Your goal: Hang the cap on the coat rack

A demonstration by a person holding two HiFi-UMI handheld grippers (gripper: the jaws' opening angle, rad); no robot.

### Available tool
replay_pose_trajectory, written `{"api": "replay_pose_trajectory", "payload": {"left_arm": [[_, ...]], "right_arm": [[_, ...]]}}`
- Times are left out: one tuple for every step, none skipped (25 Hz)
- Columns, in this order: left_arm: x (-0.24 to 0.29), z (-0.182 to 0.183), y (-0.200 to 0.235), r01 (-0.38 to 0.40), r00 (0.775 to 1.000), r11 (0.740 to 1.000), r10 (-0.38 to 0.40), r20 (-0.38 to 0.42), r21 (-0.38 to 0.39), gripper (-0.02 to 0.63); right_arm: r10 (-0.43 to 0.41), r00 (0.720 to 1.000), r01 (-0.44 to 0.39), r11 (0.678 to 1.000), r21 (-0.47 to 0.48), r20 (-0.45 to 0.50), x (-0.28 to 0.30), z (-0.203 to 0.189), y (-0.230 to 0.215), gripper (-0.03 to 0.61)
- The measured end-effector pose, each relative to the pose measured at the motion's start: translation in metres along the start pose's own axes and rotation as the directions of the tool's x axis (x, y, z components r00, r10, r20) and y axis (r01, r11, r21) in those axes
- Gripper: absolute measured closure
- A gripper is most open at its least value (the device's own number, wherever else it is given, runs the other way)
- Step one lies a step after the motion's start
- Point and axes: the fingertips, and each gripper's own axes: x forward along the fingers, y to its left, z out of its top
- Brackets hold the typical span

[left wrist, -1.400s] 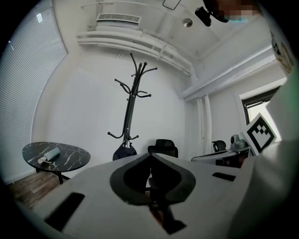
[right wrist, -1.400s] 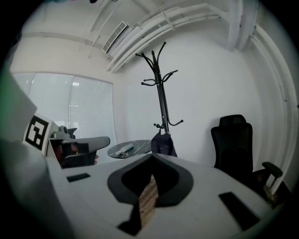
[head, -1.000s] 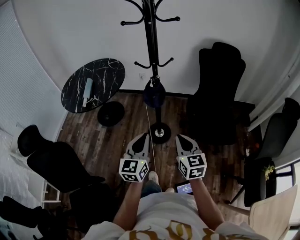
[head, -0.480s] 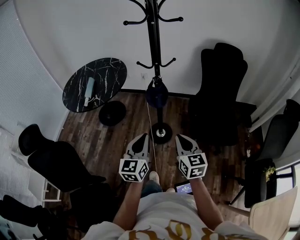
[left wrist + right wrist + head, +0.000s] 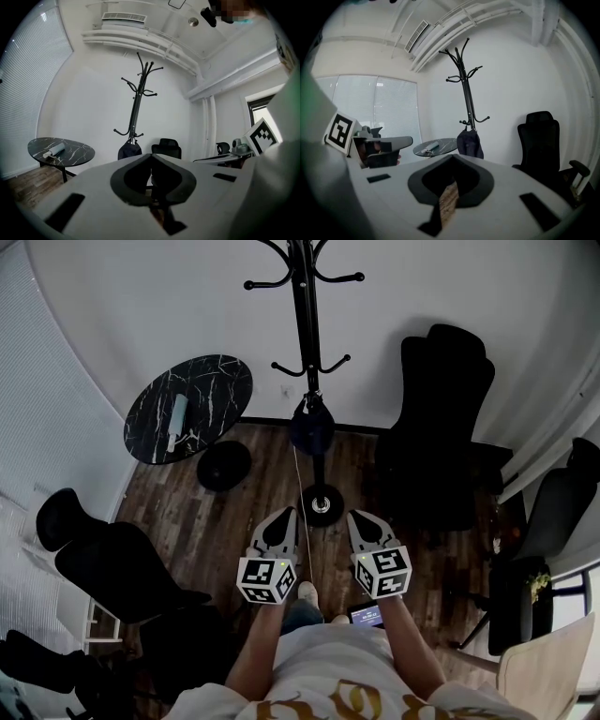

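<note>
Head view: black metal coat rack (image 5: 302, 324) stands against the white wall, well apart from both grippers, which sit low and side by side in front of the person's body
Cap: dark blue rounded cap (image 5: 310, 426) hangs at one of the rack's lower hooks, close against the pole, above the round base on the dark wood plank floor (image 5: 206, 521)
Left gripper (image 5: 288, 514): jaws closed tip to tip with nothing between them; only floor shows through the gap behind the tips in the left gripper view
Right gripper (image 5: 355, 516): likewise closed and empty, pointing toward the rack
Change over the last second: almost none; both grippers keep the same spot and the same closed state, the cap has not moved on its hook, and the rack, the round black marble-patterned table (image 5: 187, 409) and the black high-backed office chair (image 5: 441, 409) shift only slightly in frame, which reads as a small sway of the head
Meaning for the task: judged from this, the hanging looks done; the cap stays up with no gripper touching it, and the hands rest clear of it
Risk: little; how deep the cap sits on the hook is too small to tell
</note>
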Motion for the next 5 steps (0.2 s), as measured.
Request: {"api": "replay_pose_trajectory", "payload": {"left_arm": [[0.0001,0.0001,0.0009,-0.002,1.0,1.0,0.002,0.0,-0.002,0.594],[0.0003,0.0005,0.0017,-0.005,1.0,1.0,0.005,0.0,-0.003,0.594],[0.0006,0.001,0.0024,-0.006,1.0,1.0,0.006,0.001,-0.004,0.594],[0.001,0.0015,0.0031,-0.008,1.0,1.0,0.008,0.002,-0.004,0.594],[0.0014,0.002,0.0037,-0.01,1.0,1.0,0.01,0.002,-0.005,0.594]], "right_arm": [[0.0,1.0,0.0,1.0,0.0,-0.001,0.0003,0.0,-0.0004,0.568],[0.001,1.0,-0.001,1.0,0.0,-0.001,0.0008,0.0001,-0.0008,0.568],[0.003,1.0,-0.003,1.0,0.0,-0.002,0.0014,0.0004,-0.0009,0.568],[0.006,1.0,-0.006,1.0,-0.001,-0.002,0.002,0.0005,-0.001,0.568],[0.009,1.0,-0.009,1.0,-0.001,-0.003,0.0027,0.0007,-0.001,0.568]]}}
